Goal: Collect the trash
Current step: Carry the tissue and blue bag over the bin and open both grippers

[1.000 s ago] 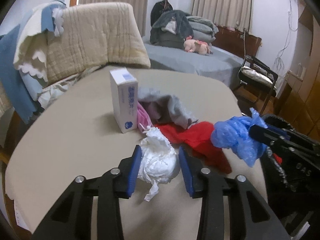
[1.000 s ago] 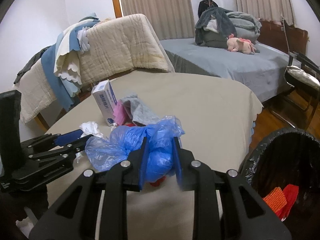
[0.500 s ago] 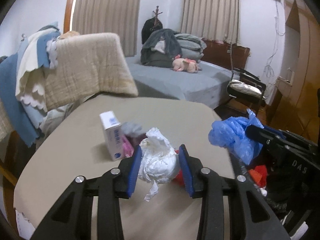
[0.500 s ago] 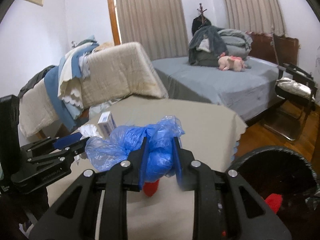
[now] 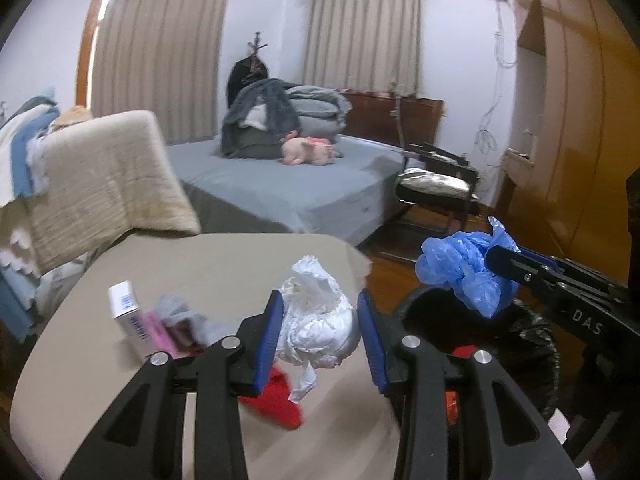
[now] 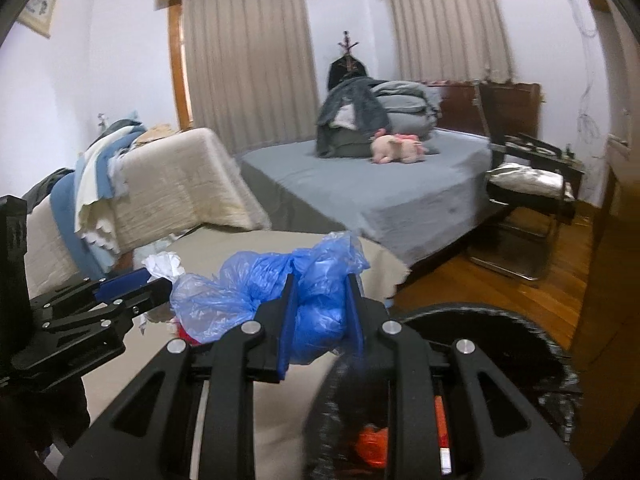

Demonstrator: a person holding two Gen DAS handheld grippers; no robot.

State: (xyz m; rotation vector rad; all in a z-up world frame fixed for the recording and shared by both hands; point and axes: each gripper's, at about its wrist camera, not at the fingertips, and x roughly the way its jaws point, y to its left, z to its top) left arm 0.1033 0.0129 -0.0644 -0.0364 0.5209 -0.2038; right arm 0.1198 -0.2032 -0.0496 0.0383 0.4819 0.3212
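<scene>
Currently: Both Grippers Loaded Beside the Bin

A crumpled white paper wad [image 5: 318,320] is clamped between the blue pads of the left gripper [image 5: 319,334] and is held clear above the beige table [image 5: 224,264]. A scrunched blue plastic bag [image 6: 280,300] is pinched by the closed right gripper [image 6: 321,318] near the table's edge, over the rim of the black trash bin [image 6: 500,320]. Orange and red scraps are seen inside the bin. A white box [image 5: 129,322], grey cloth [image 5: 180,314] and red cloth [image 5: 276,402] are noted lying on the table.
</scene>
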